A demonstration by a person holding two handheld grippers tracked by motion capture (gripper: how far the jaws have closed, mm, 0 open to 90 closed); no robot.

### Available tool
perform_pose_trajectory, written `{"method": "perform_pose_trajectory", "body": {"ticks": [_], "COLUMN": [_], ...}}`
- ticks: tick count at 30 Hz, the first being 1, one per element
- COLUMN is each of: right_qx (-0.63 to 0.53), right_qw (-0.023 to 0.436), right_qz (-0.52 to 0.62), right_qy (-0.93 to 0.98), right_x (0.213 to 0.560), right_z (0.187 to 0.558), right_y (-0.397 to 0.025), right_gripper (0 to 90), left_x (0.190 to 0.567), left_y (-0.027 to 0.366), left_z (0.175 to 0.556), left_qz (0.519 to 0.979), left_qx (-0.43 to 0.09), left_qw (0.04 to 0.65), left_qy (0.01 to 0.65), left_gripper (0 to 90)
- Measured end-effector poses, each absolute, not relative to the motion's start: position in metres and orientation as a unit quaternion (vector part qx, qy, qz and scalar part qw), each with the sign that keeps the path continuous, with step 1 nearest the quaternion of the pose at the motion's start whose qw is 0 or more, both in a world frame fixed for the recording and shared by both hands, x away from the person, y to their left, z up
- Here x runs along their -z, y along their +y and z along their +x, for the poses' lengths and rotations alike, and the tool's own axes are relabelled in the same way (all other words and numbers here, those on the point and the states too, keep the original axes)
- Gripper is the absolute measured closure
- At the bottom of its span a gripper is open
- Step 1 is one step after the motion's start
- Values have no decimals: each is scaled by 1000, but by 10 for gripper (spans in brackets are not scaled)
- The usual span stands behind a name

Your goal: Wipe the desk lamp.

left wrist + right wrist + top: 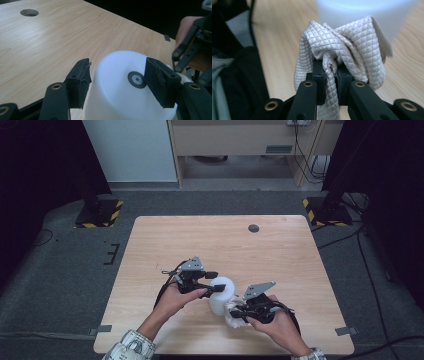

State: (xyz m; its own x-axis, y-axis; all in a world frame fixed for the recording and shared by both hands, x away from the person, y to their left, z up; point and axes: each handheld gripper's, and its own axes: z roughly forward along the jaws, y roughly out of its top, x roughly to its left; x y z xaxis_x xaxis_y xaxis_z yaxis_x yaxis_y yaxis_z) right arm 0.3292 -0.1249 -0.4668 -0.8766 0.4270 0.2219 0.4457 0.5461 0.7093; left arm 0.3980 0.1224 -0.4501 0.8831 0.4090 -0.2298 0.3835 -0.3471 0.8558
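A white cup (222, 295) stands upside down on the wooden table (225, 240), near its front edge. My left gripper (215, 281) reaches in from the left, and its jaws clasp the cup (120, 100) on two sides near the upturned bottom. My right gripper (236, 312) is shut on a bunched beige quilted cloth (344, 45). It holds the cloth (232, 316) against the cup's lower right side. In the right gripper view the cup (362, 15) is a white blur just behind the cloth. The right gripper (192, 50) shows at the far right of the left gripper view.
A round cable hole (254, 228) lies in the table's far side. Bare wood stretches beyond the cup. Two stand bases with yellow-black stripes (100, 212) (325, 210) sit on the floor behind the table. A grey tape tab (345, 331) marks the front right corner.
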Motion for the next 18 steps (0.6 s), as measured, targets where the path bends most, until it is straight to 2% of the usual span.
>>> {"method": "perform_pose_trajectory", "body": {"ticks": [6,18], "right_qx": [431,387], "right_qw": [1,-30], "right_qz": [-218,-211], "right_qy": [-876,-897], "right_x": [467,492], "right_z": [321,318], "right_y": [-102,-66], "right_gripper": [815,814], "left_x": [450,450], "left_y": [122,122], "left_z": [398,398], "left_qz": [820,819], "left_qx": [-13,-13], "left_qw": [518,519], "left_qy": [242,243], "left_gripper": [372,371]}}
